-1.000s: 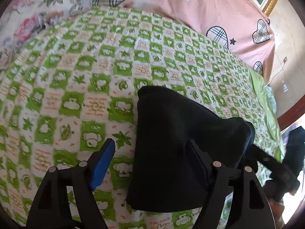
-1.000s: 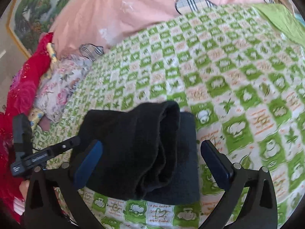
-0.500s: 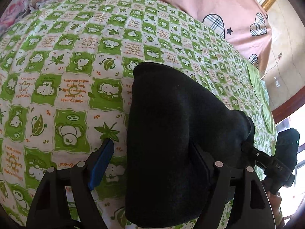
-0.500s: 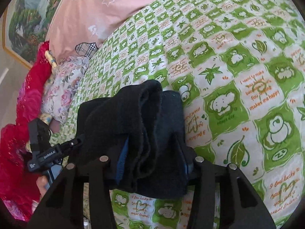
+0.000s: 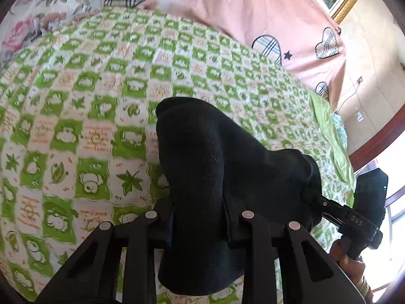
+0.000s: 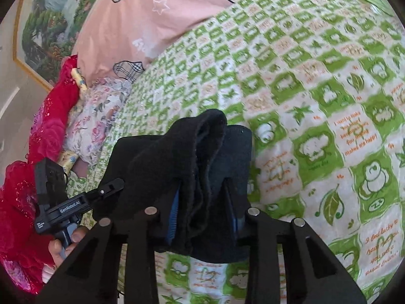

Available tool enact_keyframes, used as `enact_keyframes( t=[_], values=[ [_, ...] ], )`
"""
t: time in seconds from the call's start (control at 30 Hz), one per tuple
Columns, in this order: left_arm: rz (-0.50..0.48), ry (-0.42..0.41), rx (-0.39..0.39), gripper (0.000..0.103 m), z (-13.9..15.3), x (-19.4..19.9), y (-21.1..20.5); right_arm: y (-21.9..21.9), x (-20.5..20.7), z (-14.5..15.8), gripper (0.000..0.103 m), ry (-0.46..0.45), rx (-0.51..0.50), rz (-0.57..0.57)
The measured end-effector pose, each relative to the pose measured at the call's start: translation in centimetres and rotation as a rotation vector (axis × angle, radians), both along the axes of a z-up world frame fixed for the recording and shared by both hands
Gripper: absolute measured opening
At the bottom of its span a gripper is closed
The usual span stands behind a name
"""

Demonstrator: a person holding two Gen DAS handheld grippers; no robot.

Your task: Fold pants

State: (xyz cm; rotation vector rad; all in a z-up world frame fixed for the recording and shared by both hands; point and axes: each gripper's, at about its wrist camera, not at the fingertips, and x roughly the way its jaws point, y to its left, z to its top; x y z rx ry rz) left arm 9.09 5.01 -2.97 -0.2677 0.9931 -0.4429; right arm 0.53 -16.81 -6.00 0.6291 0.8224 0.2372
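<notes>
Both grippers are closing onto the folded black pants [image 5: 217, 167] on the bed [image 5: 83, 116]: left gripper [image 5: 200, 217] and right gripper [image 6: 202, 202] each pinching a bunch at 6 o'clock.

Folded pants [image 5: 215, 167]: on the bedsheet [image 5: 83, 106], at the near edge of the bed.
Left gripper [image 5: 198, 224]: at one end of the bundle, jaws closing with cloth between them.
Right gripper [image 6: 202, 215]: at the opposite end, jaws closing with the stacked layers between them.
Quilt [image 5: 227, 12]: behind the bedsheet, at the far side.
Floral pillow [image 6: 98, 116]: beside the quilt, left in the right wrist view.
Framed picture [image 6: 48, 17]: on the wall behind the quilt.
</notes>
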Motion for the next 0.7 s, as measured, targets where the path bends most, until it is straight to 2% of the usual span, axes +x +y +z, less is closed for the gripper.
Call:
enact_keyframes(
  t=[0.3,0.7],
  values=[
    [0.058,-0.095,0.026,0.027,3.6,-0.2,1.8,1.6,2.2,3.1,0.032,-0.076,-0.006,0.049],
    [0.153,-0.125,0.084,0.027,4.3,1.8,4.6,4.9,7.0,4.7,0.032,-0.129,-0.062,0.124]
  ],
)
